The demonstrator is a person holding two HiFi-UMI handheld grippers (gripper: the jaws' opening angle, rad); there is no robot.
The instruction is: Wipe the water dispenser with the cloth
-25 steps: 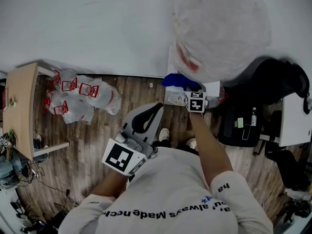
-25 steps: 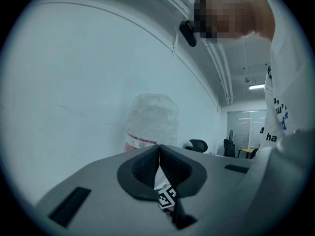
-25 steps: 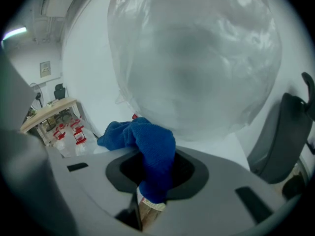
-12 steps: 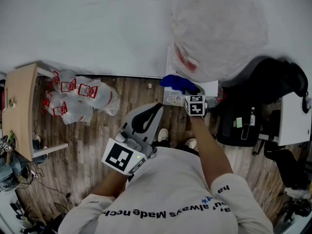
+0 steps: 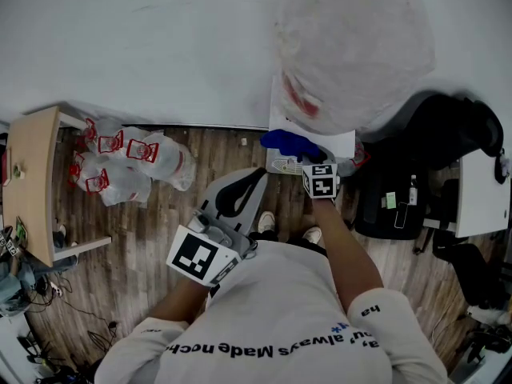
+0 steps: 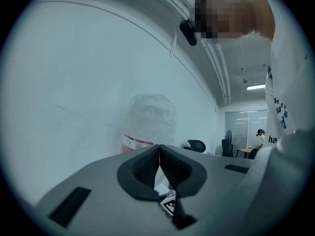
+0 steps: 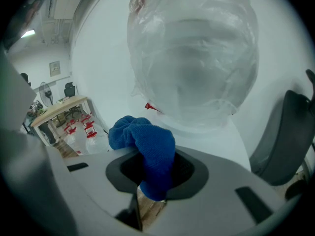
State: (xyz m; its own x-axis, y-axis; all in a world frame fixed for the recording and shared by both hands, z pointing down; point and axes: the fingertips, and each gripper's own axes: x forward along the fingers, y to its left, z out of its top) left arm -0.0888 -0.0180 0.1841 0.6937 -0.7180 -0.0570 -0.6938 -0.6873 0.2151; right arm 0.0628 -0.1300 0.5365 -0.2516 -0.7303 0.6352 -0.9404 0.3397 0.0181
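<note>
The white water dispenser (image 5: 314, 138) stands against the wall with a large plastic-wrapped water bottle (image 5: 356, 50) on top. My right gripper (image 5: 308, 152) is shut on a blue cloth (image 5: 291, 143), held against the dispenser's front upper edge. In the right gripper view the blue cloth (image 7: 147, 146) bulges out between the jaws just below the bottle (image 7: 194, 53). My left gripper (image 5: 244, 192) is held low near the person's body, shut and empty. In the left gripper view its pads (image 6: 147, 167) meet, with the bottle (image 6: 147, 124) beyond.
Empty water jugs with red labels (image 5: 128, 162) lie on the wooden floor at the left beside a wooden table (image 5: 32, 178). A black office chair (image 5: 448, 146) and a black bag (image 5: 392, 202) stand right of the dispenser. A white desk (image 5: 484, 198) is at the far right.
The right gripper and the blue cloth have shifted slightly left and nearer along the dispenser's front. The left gripper has stayed in place.
</note>
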